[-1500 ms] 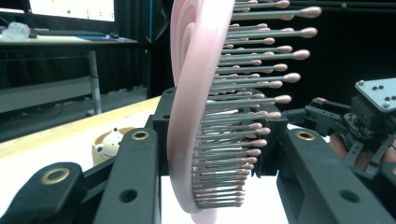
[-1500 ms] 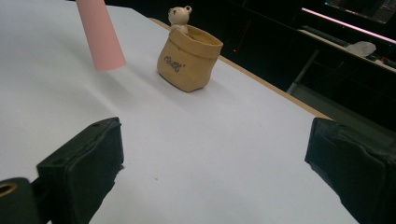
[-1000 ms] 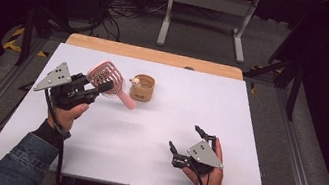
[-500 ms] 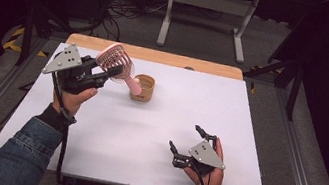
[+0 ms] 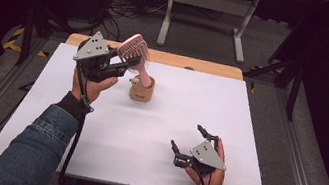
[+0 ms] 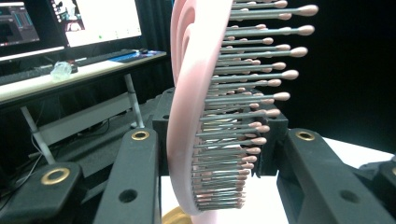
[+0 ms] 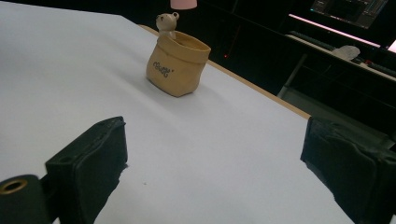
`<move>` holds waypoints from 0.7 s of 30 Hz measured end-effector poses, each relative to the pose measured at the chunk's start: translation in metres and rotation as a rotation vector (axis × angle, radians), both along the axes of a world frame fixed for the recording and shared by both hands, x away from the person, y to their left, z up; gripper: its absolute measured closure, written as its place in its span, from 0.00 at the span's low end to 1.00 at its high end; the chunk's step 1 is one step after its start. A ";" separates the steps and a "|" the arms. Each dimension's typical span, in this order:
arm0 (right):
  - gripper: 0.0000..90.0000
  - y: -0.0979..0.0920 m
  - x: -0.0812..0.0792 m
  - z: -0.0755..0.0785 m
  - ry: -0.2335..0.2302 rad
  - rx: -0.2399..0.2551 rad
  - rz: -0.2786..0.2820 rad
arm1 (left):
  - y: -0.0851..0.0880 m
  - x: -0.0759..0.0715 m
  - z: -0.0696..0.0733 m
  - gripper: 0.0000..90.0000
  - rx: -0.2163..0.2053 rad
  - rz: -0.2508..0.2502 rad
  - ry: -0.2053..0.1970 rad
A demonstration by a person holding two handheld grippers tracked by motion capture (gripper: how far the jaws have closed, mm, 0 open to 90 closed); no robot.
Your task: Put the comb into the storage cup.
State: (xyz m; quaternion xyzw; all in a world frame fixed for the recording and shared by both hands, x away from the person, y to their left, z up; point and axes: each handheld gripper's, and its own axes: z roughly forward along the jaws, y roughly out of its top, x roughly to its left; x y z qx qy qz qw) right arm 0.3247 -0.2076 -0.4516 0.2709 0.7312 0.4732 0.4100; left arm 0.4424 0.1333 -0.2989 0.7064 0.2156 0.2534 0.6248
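The tan pot (image 7: 178, 64) carries a short line of small dark lettering on its front, seen in the right gripper view, but it is too small and slanted to read. The screens behind show windows with no legible words.

The pale pink plastic hairbrush (image 5: 133, 51) has grey metal bristles tipped pink. The tan sack-shaped holder (image 5: 142, 89) bears small dark lettering and a beige bear figure at its rim. The white tabletop (image 5: 155, 136) has a light wooden far edge.
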 end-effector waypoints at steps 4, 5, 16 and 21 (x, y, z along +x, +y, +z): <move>0.09 -0.001 0.000 0.001 -0.008 0.013 -0.006 | -0.008 0.010 -0.003 0.70 0.025 0.022 0.018; 0.09 -0.002 0.000 0.001 -0.010 0.014 -0.008 | -0.010 0.013 -0.005 0.70 0.034 0.024 0.026; 0.09 -0.001 0.000 0.001 -0.005 0.012 -0.004 | -0.020 0.039 -0.022 0.70 0.092 0.086 0.081; 0.10 -0.002 0.002 0.001 0.026 0.051 0.000 | -0.023 0.048 -0.031 0.70 0.090 0.088 0.110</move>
